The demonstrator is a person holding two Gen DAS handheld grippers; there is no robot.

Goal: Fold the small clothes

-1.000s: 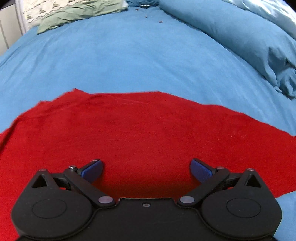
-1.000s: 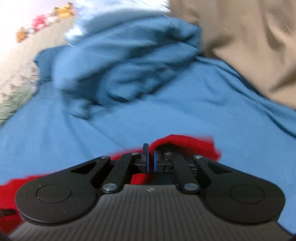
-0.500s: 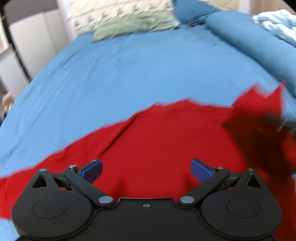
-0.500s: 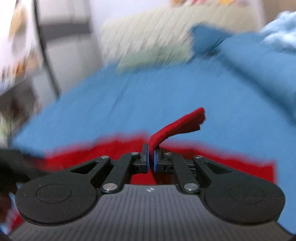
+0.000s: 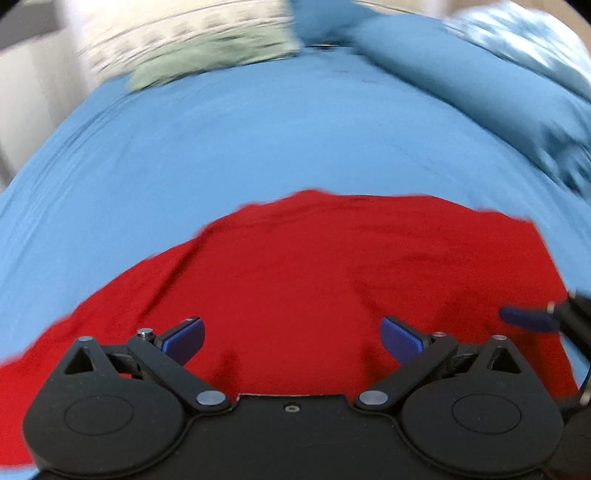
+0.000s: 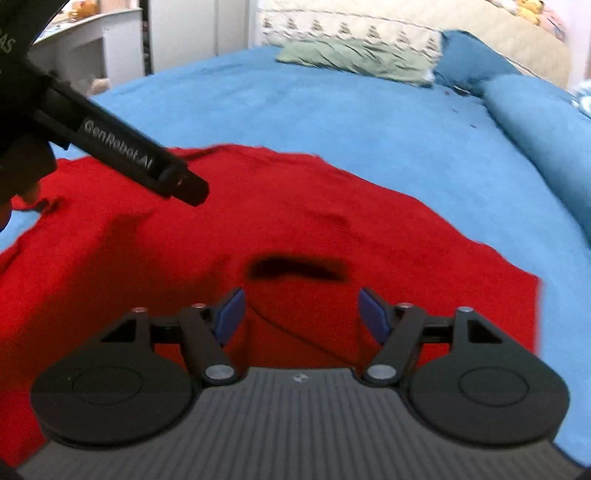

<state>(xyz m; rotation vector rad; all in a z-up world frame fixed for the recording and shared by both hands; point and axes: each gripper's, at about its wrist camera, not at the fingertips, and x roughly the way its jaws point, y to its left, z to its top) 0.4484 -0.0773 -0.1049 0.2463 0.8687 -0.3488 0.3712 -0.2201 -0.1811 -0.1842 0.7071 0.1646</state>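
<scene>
A red garment (image 5: 314, 269) lies spread on the blue bed sheet (image 5: 240, 140); it also shows in the right wrist view (image 6: 277, 221), with a folded layer on top and a dark fold shadow near the middle. My left gripper (image 5: 291, 339) is open and empty just above the red cloth. My right gripper (image 6: 301, 315) is open and empty over the cloth. A blue pad of the right gripper (image 5: 528, 319) shows at the right edge of the left wrist view. The left gripper's black body (image 6: 122, 151) crosses the upper left of the right wrist view.
A green pillow (image 6: 351, 55) and a patterned pillow (image 6: 351, 31) lie at the head of the bed. A rolled blue duvet (image 6: 546, 147) runs along the right side. White furniture (image 6: 92, 48) stands beyond the bed's left edge.
My right gripper was shut on a corner of the red cloth, carried it over the garment and has let it go. It is now open. The left gripper stayed open.
</scene>
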